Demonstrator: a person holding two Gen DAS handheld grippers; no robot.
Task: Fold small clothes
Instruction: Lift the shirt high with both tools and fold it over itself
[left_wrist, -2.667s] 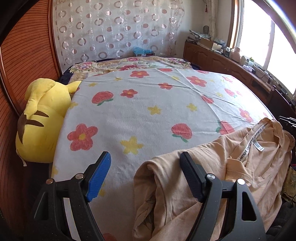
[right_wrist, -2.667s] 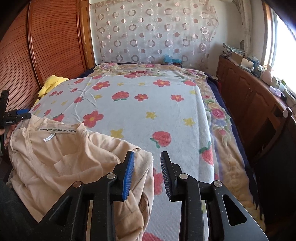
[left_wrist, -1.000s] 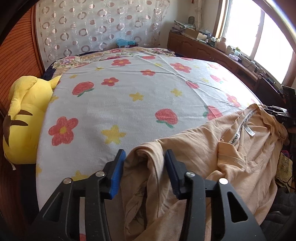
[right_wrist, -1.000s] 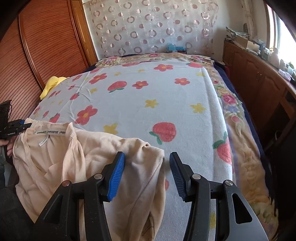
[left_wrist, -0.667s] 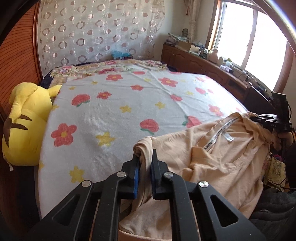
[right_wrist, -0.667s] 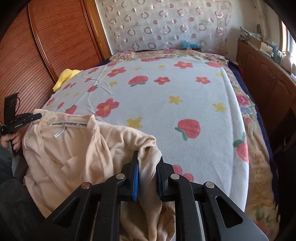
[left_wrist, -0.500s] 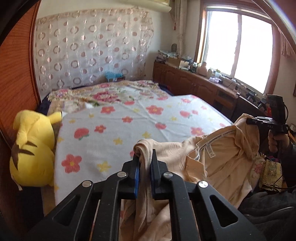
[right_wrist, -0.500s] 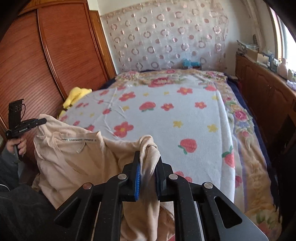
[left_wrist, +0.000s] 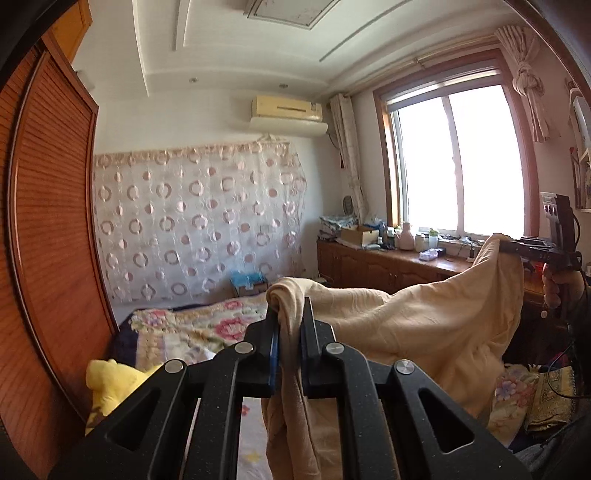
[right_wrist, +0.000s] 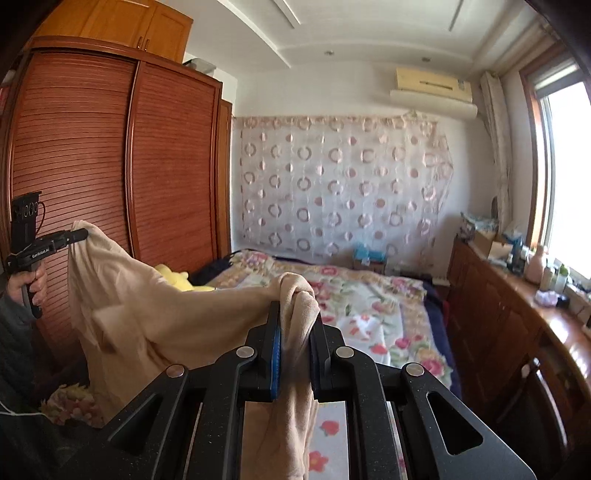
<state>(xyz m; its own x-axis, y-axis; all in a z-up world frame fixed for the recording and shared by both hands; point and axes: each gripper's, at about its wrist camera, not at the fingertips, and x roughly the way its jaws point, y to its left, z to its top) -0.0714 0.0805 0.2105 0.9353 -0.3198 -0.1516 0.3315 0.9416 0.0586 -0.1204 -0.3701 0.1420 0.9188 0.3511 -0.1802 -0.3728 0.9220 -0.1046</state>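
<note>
Yellow plush (left_wrist: 107, 384) beside wooden wardrobe (right_wrist: 110, 192); floral bed (right_wrist: 362, 306); circle-pattern curtain (left_wrist: 199, 225); air conditioner (left_wrist: 286, 107).

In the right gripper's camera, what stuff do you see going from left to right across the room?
Wooden wardrobe → yellow plush toy → peach shirt bunched in the right gripper → spotted curtain → wooden cabinet → window.

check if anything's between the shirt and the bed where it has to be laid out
Nothing visible is. The left gripper and right gripper hold the shirt up over the bed; the yellow plush toy lies at its edge.
</note>
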